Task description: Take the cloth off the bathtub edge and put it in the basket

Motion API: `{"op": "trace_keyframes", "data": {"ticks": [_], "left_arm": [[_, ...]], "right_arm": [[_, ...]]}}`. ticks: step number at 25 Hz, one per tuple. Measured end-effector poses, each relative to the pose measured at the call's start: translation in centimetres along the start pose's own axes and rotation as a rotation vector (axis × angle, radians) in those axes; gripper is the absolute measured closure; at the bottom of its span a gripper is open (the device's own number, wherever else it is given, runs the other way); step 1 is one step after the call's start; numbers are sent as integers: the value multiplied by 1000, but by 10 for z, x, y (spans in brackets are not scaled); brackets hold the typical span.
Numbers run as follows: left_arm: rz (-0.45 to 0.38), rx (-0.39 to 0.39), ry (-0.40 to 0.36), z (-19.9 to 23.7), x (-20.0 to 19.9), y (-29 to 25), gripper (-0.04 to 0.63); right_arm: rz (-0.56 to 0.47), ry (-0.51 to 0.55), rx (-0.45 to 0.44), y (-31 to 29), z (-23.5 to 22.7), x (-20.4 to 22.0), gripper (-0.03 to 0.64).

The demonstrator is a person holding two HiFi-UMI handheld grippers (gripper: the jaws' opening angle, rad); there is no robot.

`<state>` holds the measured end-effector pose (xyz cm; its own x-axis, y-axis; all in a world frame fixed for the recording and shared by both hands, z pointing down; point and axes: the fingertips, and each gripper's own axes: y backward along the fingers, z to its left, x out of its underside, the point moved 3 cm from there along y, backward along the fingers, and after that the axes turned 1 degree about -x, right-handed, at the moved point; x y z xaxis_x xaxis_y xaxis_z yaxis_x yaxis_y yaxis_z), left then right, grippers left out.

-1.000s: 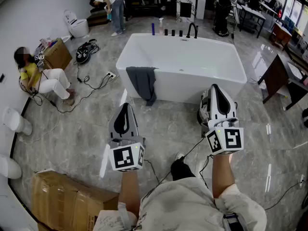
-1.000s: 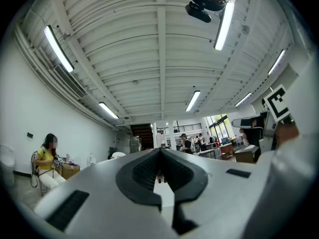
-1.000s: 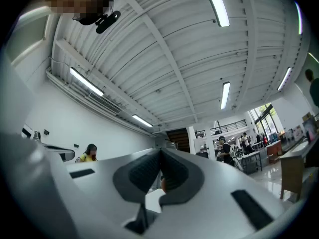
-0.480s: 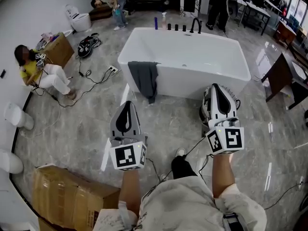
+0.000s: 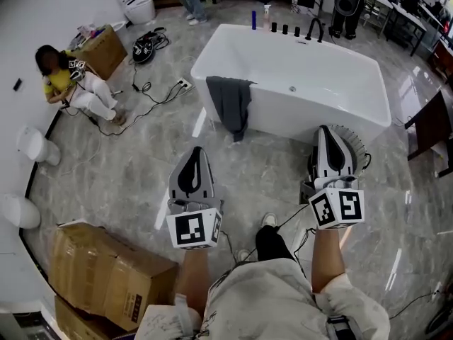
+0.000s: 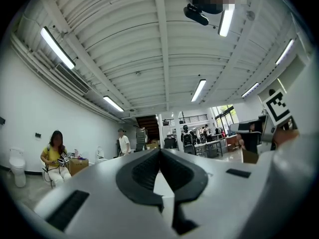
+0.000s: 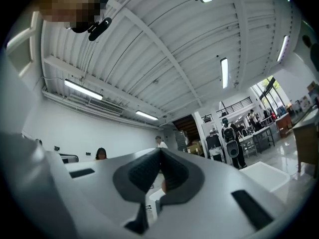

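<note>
Jaws of the left gripper (image 5: 195, 151) are closed together with nothing between them. Jaws of the right gripper (image 5: 327, 128) are likewise closed and empty. Both grippers are held out in front of the person, pointing toward the bathtub (image 5: 283, 122); neither touches it. The cloth (image 5: 232, 105), dark grey, hangs over the tub's near-left edge and down the outer wall, clear of both grippers. The basket (image 5: 356, 145), white and ribbed, stands on the floor by the tub's near wall, mostly hidden behind the right gripper. Bottles (image 5: 253, 20) and a black tap (image 5: 315, 28) stand on the far rim. A cardboard box (image 5: 99, 268) lies on the floor at left.
</note>
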<state>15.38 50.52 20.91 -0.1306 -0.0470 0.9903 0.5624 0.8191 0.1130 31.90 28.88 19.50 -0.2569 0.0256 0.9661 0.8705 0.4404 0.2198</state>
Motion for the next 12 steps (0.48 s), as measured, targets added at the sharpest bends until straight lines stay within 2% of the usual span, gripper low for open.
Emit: {"op": "trace_keyframes", "data": {"ticks": [7,12], "left_arm": [[14,-39,-24,2,0,-53,591],[-2,-25,-25,-13,-4,-100,591]], "right_arm": [[3,-42,-41,-58,-24,13,627],[-19,-41,-23,-87,-60,11,629]]}}
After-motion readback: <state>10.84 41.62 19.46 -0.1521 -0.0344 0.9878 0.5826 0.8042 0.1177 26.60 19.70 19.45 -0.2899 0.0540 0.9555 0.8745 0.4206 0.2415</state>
